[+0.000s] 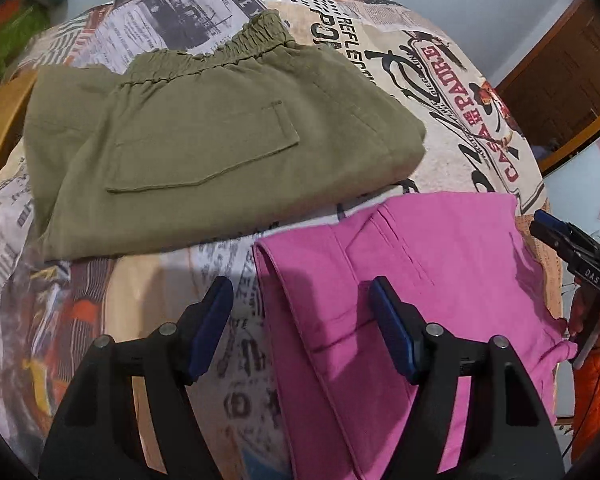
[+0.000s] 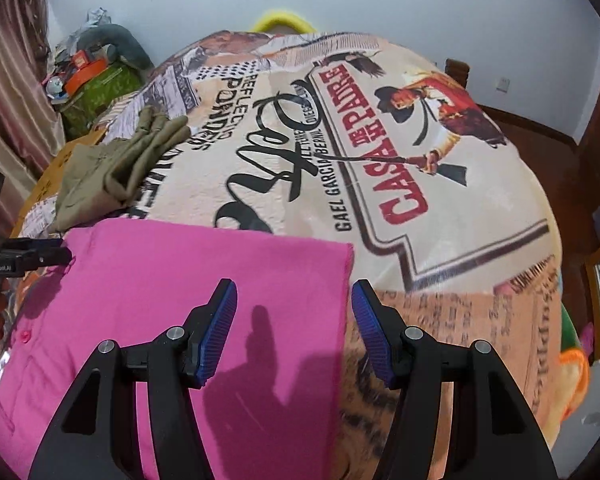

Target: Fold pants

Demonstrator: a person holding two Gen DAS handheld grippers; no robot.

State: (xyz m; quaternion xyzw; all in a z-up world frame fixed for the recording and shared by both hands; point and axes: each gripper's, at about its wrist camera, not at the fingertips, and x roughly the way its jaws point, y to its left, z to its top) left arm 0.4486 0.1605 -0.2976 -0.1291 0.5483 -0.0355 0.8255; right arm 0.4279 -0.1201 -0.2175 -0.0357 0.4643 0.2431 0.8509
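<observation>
- The left gripper (image 1: 302, 330) hangs over the near left edge of the pink pants (image 1: 412, 280), jaws apart and gripping nothing; one blue pad is above the pants, the other above the blanket (image 1: 160, 280) just beside them.
- The right gripper (image 2: 294, 330) hangs over the pink pants' (image 2: 180, 300) near right edge, jaws about half open and empty; its left pad is above the fabric, its right pad above the blanket (image 2: 440, 340) beside it.
- The pink pants lie folded flat on the bed, on a blanket printed with newspaper text and a "CASA DE MI PADRE" poster.
- Beyond the pink pants and to their left, a little apart from them, lie folded green pants (image 1: 204, 148), elastic waistband at the far side, a flap pocket facing up.
- Further behind the pink pants, a pale wall (image 2: 420, 8) rises past the bed.
- Far left of them, a cluttered heap (image 2: 88, 68) sits by a curtain (image 2: 12, 80).
</observation>
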